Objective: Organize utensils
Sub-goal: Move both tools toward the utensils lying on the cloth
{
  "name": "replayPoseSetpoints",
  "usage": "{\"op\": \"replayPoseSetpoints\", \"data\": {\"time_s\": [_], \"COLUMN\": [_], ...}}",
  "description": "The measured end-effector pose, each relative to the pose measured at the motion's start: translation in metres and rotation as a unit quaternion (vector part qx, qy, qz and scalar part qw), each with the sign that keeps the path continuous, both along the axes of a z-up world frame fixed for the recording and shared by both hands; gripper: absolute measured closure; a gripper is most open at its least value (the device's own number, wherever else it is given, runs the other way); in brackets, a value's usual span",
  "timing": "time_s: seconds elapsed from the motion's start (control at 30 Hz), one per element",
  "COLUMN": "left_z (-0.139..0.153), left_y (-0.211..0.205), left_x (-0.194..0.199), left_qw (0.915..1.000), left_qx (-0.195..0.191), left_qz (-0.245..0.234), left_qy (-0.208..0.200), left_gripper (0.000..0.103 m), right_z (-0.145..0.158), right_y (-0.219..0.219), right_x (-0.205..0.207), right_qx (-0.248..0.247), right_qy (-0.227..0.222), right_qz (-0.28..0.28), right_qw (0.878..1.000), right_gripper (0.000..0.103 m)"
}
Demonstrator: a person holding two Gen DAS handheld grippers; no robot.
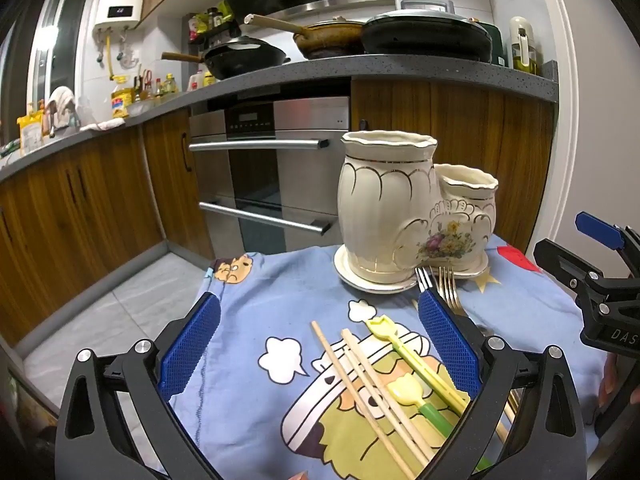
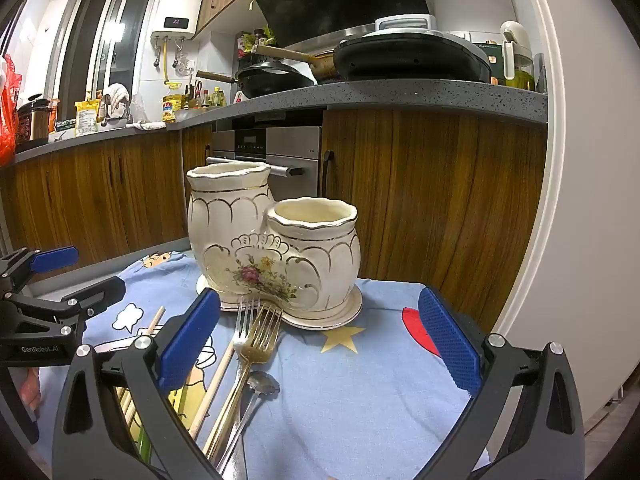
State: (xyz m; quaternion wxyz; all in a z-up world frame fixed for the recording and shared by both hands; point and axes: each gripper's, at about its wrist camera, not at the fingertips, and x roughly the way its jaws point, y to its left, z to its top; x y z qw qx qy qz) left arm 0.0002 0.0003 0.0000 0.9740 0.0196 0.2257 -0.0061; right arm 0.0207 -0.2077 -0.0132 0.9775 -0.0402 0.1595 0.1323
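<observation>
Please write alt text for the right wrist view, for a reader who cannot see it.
An open right hand-held gripper hovers over a blue cartoon cloth, holding nothing. Ahead stands a cream double utensil holder on its saucer, with a gold fork, a silver fork and wooden chopsticks lying before it.

- On my left gripper, seen from the right wrist view, I read "GenRobot.AI" in white letters on its black body, at the near left side.
- On my right gripper, seen from the left wrist view, I read only "DAS" in pale letters on the black body; the rest is cut by the edge.
- On the white water heater, far on the wall at the left, the small dark display shows the number "22".
- The labels on the far bottles and packets are too small to read.
</observation>
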Motion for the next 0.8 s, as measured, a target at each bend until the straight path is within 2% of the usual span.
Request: {"op": "replayPoseSetpoints", "data": {"time_s": [0.8], "left_z": [0.0000], "left_y": [-0.0001], "left_x": [0.0000], "left_qw": [1.0000], "left_qx": [0.001], "left_qz": [0.000], "left_qy": [0.000], "left_gripper": [0.005], "right_z": [0.0032], "right_y": [-0.0005], "right_x": [-0.0020], "right_qx": [0.000], "right_qy": [0.000], "right_qz": [0.000], "right_qw": [1.000], "right_gripper": [0.005]}}
